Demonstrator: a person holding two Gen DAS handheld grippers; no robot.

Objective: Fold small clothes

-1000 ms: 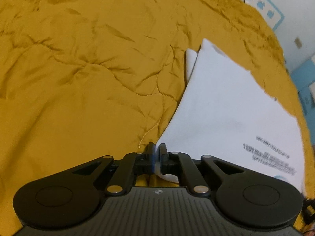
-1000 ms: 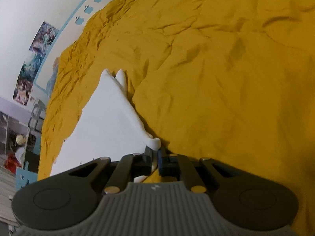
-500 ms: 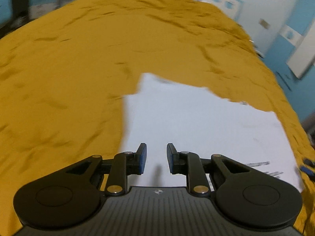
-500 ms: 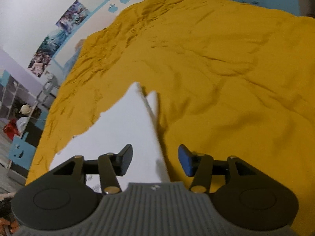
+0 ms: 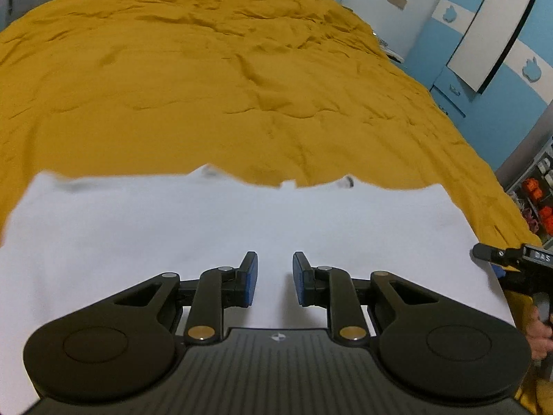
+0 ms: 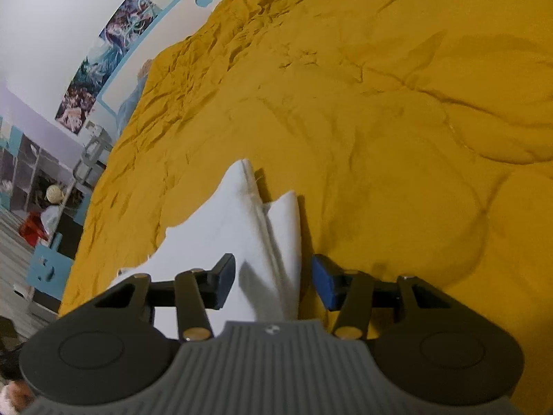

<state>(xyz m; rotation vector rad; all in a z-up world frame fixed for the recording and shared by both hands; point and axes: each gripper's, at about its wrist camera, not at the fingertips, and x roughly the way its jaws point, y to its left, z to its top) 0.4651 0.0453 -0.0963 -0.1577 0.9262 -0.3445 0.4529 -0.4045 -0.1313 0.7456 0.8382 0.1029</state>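
Note:
A white folded garment (image 5: 242,214) lies flat on the mustard bedspread (image 5: 207,86). My left gripper (image 5: 274,257) hovers over its near part, open, with nothing between the pads. In the right wrist view the garment (image 6: 238,218) shows a folded edge and a pointed corner. My right gripper (image 6: 273,261) is open above that edge and its jaws are closing. The cloth lies under the gap and neither pad presses on it. The right gripper's tip (image 5: 501,254) also shows at the right edge of the left wrist view, beside the garment.
The bedspread (image 6: 380,121) stretches wide and wrinkled beyond the garment. Blue and white wardrobe doors (image 5: 490,34) stand past the bed's right side. Posters (image 6: 110,55) hang on the wall and shelving (image 6: 41,180) stands by the bed's left edge. A hand (image 5: 539,328) holds the right gripper.
Both grippers were shut on corners of the white garment; both have let go and opened. The left one swung round over the garment. The right one slid along its folded edge.

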